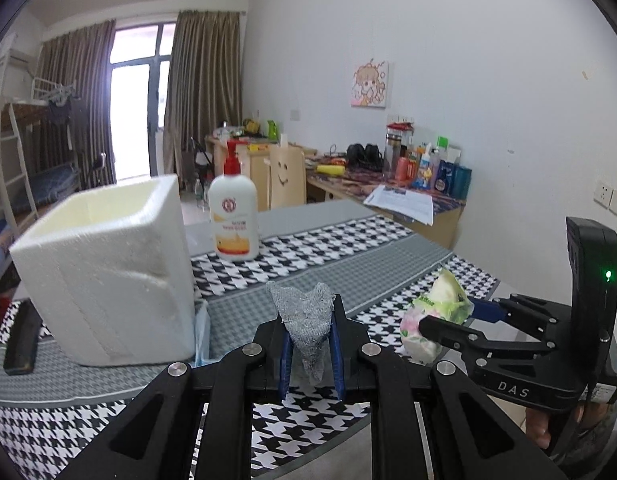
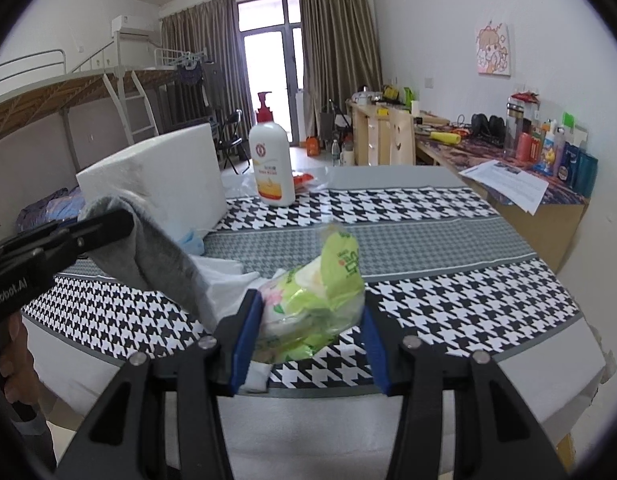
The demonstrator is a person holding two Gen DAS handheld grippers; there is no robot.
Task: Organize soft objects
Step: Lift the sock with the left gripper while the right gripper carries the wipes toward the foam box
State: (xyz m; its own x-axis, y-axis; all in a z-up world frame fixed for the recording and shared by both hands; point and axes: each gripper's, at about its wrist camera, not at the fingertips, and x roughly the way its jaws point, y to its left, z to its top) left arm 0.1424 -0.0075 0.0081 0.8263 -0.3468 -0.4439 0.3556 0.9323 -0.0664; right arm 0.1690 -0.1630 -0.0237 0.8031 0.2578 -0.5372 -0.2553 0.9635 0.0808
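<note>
My left gripper (image 1: 310, 344) is shut on a grey sock (image 1: 306, 326), held above the houndstooth table cloth (image 1: 328, 248). In the right wrist view the sock (image 2: 148, 240) hangs from the left gripper (image 2: 120, 220) at the left. My right gripper (image 2: 308, 332) is shut on a green and pink tissue pack (image 2: 312, 304), which fills the gap between its blue pads. In the left wrist view the right gripper (image 1: 440, 320) holds that pack (image 1: 436, 312) at the right, above the table. A white foam box (image 1: 108, 272), open at the top, stands to the left.
A white lotion pump bottle (image 1: 233, 216) stands behind the foam box. A blue face mask (image 2: 190, 240) and white tissue (image 2: 228, 276) lie by the box. A dark flat object (image 1: 22, 340) lies at the table's left edge. A cluttered desk (image 2: 508, 168) runs along the right wall.
</note>
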